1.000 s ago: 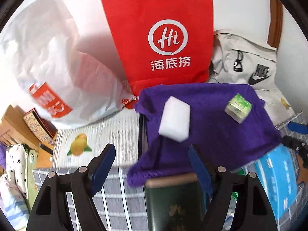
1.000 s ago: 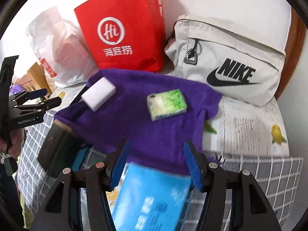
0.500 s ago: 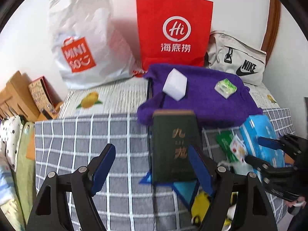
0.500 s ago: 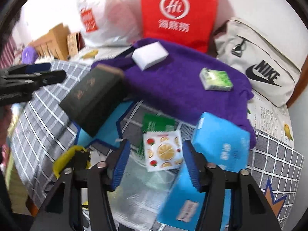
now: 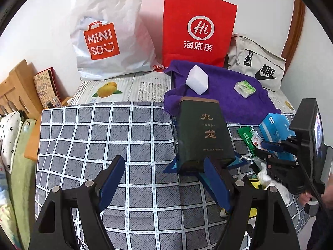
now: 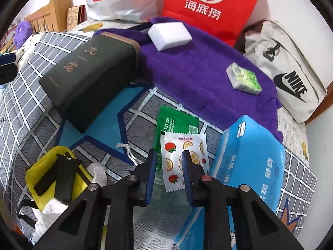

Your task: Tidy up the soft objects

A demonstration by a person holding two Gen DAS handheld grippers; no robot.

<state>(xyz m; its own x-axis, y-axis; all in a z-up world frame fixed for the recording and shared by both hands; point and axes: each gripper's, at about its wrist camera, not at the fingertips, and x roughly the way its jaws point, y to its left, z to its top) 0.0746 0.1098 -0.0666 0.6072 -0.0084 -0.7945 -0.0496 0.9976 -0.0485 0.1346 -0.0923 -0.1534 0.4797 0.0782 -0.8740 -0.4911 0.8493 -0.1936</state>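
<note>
A purple towel (image 5: 224,102) (image 6: 197,62) lies at the back of the bed. On it sit a white sponge (image 5: 197,82) (image 6: 169,35) and a green tissue packet (image 5: 244,88) (image 6: 244,78). My right gripper (image 6: 168,154) (image 5: 260,148) hovers over a fruit-printed sachet (image 6: 183,143) with its jaws closing. The sachet shows in the gap and the pads are not pressing it. A green sachet (image 6: 177,123) lies just behind, and a blue tissue pack (image 6: 249,166) is at the right. My left gripper (image 5: 163,166) is open over the grid cloth, holding nothing.
A dark green box (image 5: 205,135) (image 6: 89,73) lies by the left gripper's right finger. A red paper bag (image 5: 197,31), a white Miniso bag (image 5: 108,41) and a grey Nike bag (image 5: 258,70) line the wall. A yellow pouch (image 6: 41,173) and crumpled tissue sit front left.
Both grippers pulled back from the towel toward the front of the bed. The right gripper came down over the sachets and its jaws narrowed a lot. The left stayed open.
</note>
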